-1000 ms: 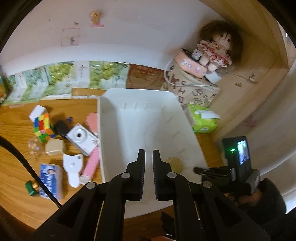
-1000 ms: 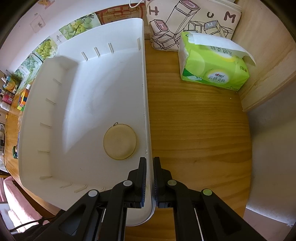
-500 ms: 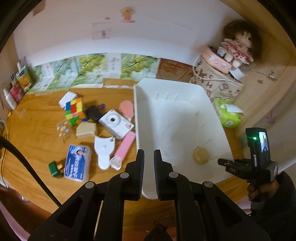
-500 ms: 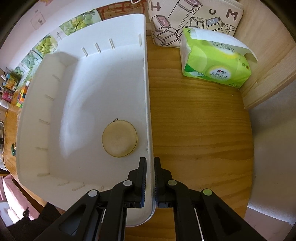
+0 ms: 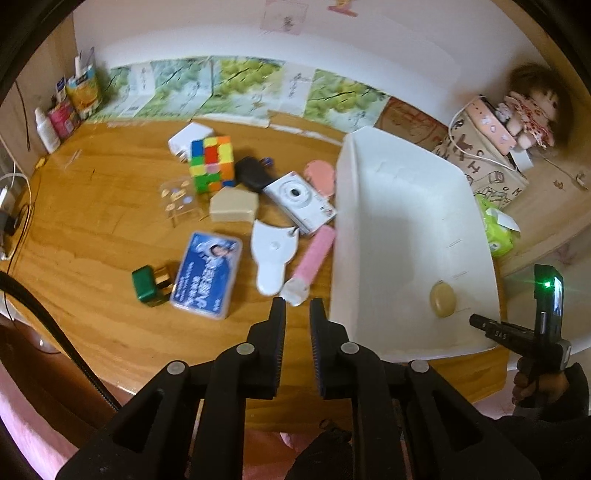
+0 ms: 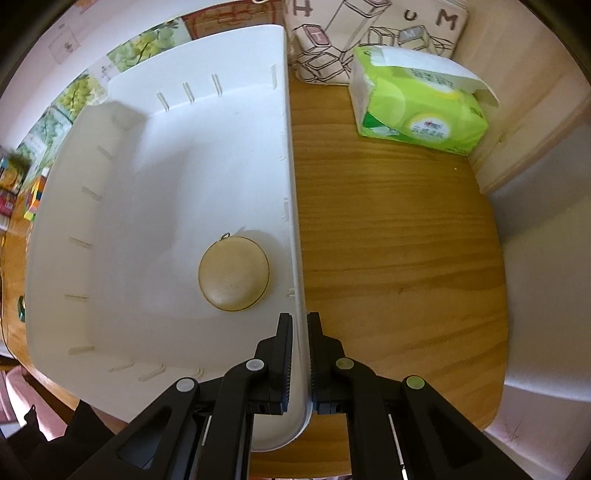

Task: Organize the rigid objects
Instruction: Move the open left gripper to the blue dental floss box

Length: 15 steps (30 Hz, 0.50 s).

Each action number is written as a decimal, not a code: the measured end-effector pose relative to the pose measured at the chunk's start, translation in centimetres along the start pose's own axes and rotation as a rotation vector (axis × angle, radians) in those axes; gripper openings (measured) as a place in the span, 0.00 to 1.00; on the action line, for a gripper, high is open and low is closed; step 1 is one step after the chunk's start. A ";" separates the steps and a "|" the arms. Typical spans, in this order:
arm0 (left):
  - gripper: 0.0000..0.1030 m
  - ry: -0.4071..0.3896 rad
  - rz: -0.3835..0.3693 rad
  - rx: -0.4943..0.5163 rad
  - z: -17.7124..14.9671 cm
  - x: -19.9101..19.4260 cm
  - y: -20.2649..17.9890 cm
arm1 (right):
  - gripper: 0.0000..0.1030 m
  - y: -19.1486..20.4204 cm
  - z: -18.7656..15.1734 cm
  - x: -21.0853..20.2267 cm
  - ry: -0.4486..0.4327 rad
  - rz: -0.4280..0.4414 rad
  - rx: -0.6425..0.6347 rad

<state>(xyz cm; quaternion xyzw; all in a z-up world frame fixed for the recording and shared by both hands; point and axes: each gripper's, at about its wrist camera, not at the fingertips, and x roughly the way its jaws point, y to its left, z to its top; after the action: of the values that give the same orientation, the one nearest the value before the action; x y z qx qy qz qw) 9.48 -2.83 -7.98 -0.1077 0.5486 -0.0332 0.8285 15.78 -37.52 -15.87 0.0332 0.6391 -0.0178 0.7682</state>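
A white bin (image 5: 399,236) sits on the wooden table with a round tan case (image 5: 442,298) inside; the case also shows in the right wrist view (image 6: 233,273). My right gripper (image 6: 300,325) is shut on the bin's right wall (image 6: 291,206). My left gripper (image 5: 297,314) is shut and empty, hovering near the table's front edge, just in front of a pink tube (image 5: 312,264). Left of the bin lie a white camera (image 5: 299,201), a Rubik's cube (image 5: 212,162), a blue tin (image 5: 207,273), a beige box (image 5: 233,205), a white tool (image 5: 271,254) and a green box (image 5: 146,286).
A green tissue pack (image 6: 417,114) and a patterned bag (image 6: 369,33) stand right of the bin by the wooden side wall. A doll (image 5: 532,107) sits on the bag. Bottles and cartons (image 5: 70,107) stand at the far left corner. Cables (image 5: 11,206) hang at the left edge.
My left gripper has pulled back and swung left, away from above the bin to the loose objects' side. My right gripper has stayed clamped on the bin wall.
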 end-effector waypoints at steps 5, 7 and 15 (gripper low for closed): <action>0.22 0.045 -0.009 -0.006 -0.2 0.3 2.4 | 0.08 -0.2 -0.6 -0.1 -0.010 -0.010 0.065; 0.31 0.063 -0.012 -0.008 -0.1 0.6 3.2 | 0.08 -0.6 -1.0 -0.3 -0.010 -0.006 0.098; 0.61 0.165 -0.052 0.001 0.7 2.5 5.8 | 0.09 -1.3 -1.7 -0.4 -0.028 -0.022 0.189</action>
<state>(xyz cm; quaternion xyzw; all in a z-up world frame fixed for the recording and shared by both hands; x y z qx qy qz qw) 10.77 2.50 -11.26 -0.1182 0.6119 -0.0638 0.7795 13.97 -38.68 -15.87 0.0984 0.6240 -0.0869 0.7703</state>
